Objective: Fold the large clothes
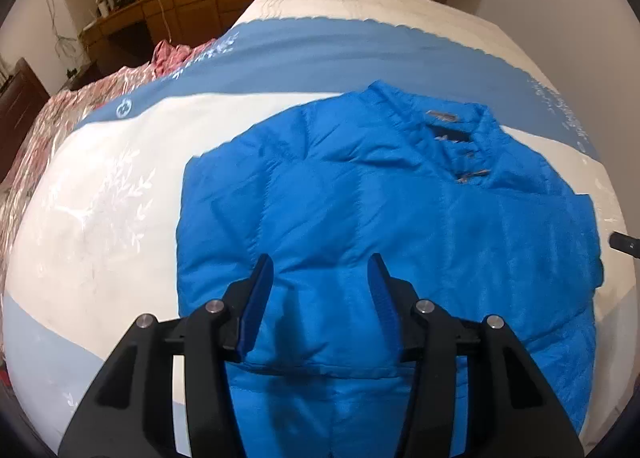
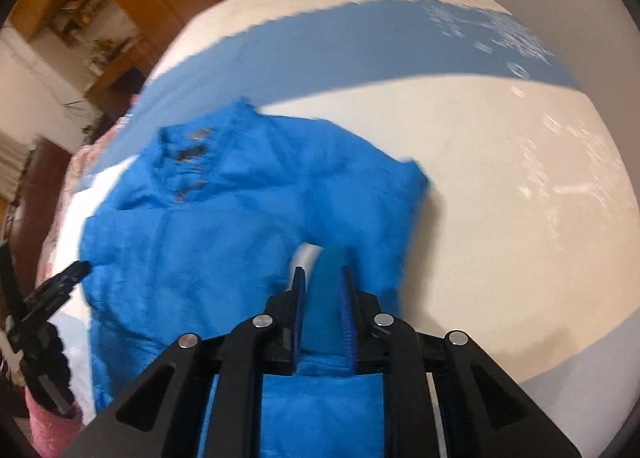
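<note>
At 6 o'clock, right gripper is pinching jacket cuff; left gripper is gaping empty; loosening pads risk dropping it.

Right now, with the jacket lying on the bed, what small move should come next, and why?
Probably let the right gripper release the sleeve cuff onto the jacket. The sleeve already lies folded inward, and the left gripper hovers open over the body, holding nothing.
</note>
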The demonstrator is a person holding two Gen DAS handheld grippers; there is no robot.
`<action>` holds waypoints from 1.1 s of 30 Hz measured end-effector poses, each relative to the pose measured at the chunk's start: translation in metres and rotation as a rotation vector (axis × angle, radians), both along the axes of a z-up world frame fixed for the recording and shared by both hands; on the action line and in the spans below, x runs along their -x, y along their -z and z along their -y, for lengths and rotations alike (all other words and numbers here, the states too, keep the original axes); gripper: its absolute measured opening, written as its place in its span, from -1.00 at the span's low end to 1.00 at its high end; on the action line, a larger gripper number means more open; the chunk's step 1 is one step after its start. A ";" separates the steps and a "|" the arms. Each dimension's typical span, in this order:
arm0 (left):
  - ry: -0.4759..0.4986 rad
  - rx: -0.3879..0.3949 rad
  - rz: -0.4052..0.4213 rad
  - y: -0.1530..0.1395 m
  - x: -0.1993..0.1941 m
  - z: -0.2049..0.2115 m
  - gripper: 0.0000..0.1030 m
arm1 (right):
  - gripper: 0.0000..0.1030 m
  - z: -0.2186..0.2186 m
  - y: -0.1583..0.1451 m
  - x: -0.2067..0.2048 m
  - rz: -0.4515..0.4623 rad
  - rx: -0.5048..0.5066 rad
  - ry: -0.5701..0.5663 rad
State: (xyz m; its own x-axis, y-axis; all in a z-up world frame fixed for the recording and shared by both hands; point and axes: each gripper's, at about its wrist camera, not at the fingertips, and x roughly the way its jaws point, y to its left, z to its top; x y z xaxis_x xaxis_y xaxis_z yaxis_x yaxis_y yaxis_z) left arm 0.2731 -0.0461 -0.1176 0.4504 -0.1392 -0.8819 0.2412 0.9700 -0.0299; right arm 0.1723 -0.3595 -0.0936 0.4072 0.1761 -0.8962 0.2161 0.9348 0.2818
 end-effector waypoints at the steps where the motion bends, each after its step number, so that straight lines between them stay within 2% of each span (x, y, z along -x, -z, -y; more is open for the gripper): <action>1: 0.007 -0.003 0.006 -0.002 0.001 0.003 -0.07 | -0.66 -0.007 0.001 -0.004 0.000 0.001 -0.021; 5: 0.026 -0.005 0.002 0.001 0.000 0.010 -0.07 | -0.66 -0.020 0.020 -0.018 -0.036 0.001 -0.042; 14: 0.021 -0.011 -0.062 0.033 -0.011 0.010 -0.07 | -0.68 -0.020 0.053 -0.028 -0.098 -0.025 -0.031; 19: 0.032 -0.022 -0.054 0.046 -0.012 0.010 -0.04 | -0.71 -0.020 0.070 -0.030 -0.115 -0.042 -0.013; 23: 0.023 -0.003 -0.070 0.039 -0.013 0.005 -0.05 | -0.66 -0.021 0.060 -0.027 -0.111 -0.041 -0.006; 26: 0.037 0.006 -0.042 0.023 -0.003 0.002 -0.05 | -0.56 -0.029 0.036 -0.013 -0.058 -0.030 -0.033; 28: 0.056 0.012 -0.042 0.019 0.004 0.002 -0.05 | -0.55 -0.035 0.029 -0.006 -0.049 -0.043 -0.052; 31: 0.078 0.000 -0.077 0.031 0.010 0.006 -0.05 | -0.55 -0.041 0.035 0.004 -0.069 -0.049 -0.069; 33: 0.072 -0.002 -0.105 0.043 0.009 0.005 -0.02 | -0.59 -0.039 0.049 0.004 -0.098 -0.058 -0.056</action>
State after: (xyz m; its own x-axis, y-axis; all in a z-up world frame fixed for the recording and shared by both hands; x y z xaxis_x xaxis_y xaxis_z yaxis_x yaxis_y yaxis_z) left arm 0.2639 -0.0514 -0.1606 0.3443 -0.1661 -0.9240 0.3060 0.9504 -0.0568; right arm 0.1679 -0.3208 -0.1430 0.3060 0.2490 -0.9189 0.1927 0.9290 0.3160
